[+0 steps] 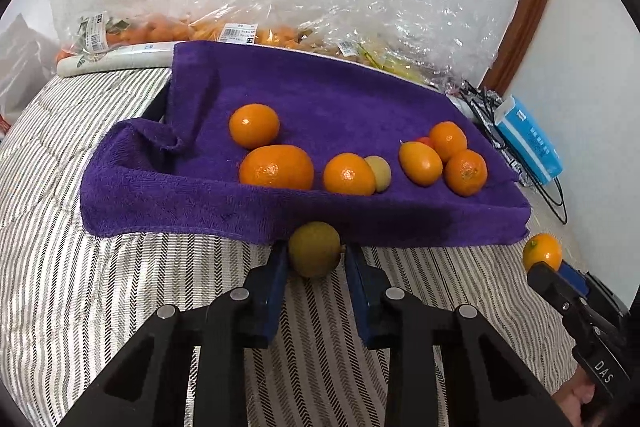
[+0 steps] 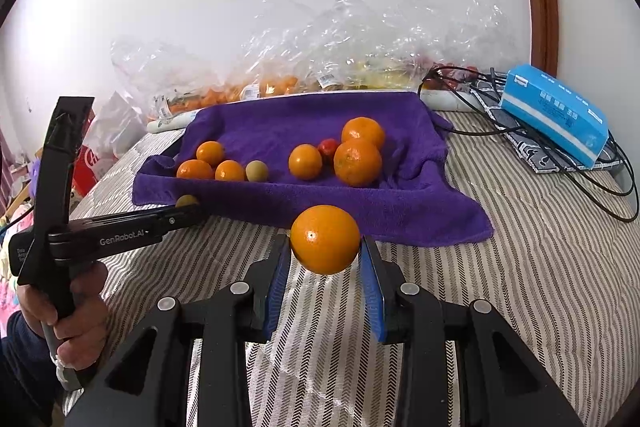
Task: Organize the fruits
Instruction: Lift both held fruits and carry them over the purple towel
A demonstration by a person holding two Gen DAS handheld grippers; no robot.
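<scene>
Blue-padded left gripper [image 1: 315, 259] sits clamped on a small round greenish-yellow fruit [image 1: 314, 249] right at the near edge of the purple terry towel [image 1: 320, 99], both pads pressing its sides above the striped quilted bedcover [image 1: 120, 287]. Over to the right, the right gripper [image 2: 325, 253] is closed around a round orange mandarin [image 2: 325, 239], lifted just in front of the towel. Farther back, seven orange citrus fruits [image 1: 276, 167], a pale green one [image 1: 380, 173] and a small red one [image 2: 328, 149] rest on the towel.
</scene>
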